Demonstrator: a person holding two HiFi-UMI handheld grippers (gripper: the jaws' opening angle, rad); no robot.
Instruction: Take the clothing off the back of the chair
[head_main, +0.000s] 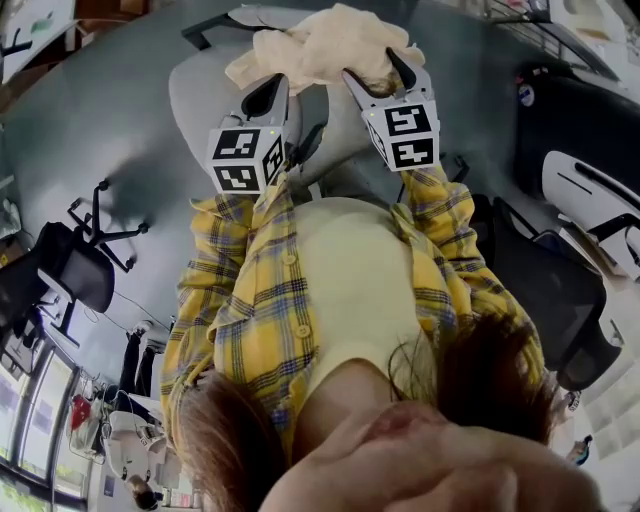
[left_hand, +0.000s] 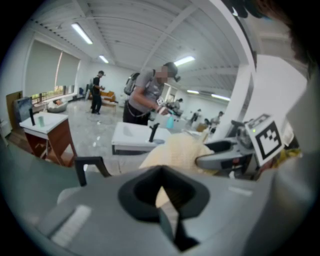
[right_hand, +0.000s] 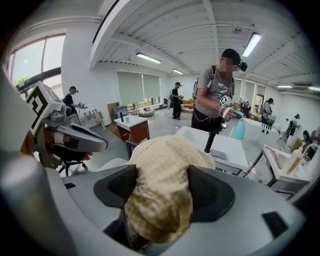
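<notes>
Cream, loosely woven clothing (head_main: 320, 45) is bunched into a soft heap at the tips of both tools, with the pale grey chair (head_main: 195, 95) just beyond and below them. The right tool (head_main: 373, 65) points forward and downward, its jaws spread wide; a thick wad of the clothing sits between them and fills the gap from one dark pad to the other, spilling back toward the tool's body. The left tool (head_main: 277, 85), close beside the right one on its left, has its jaws drawn nearly together, with a thin fold of the same clothing pinched between them. Whether the heap rests on the chair or hangs clear of it cannot be told. Behind the tools, yellow plaid sleeves (head_main: 235, 300) run back to the person holding them. Ahead of the tools, past the clothing, stands a white tabletop (right_hand: 227, 147), and a person in a grey shirt (right_hand: 215, 92) leans over its far side.
</notes>
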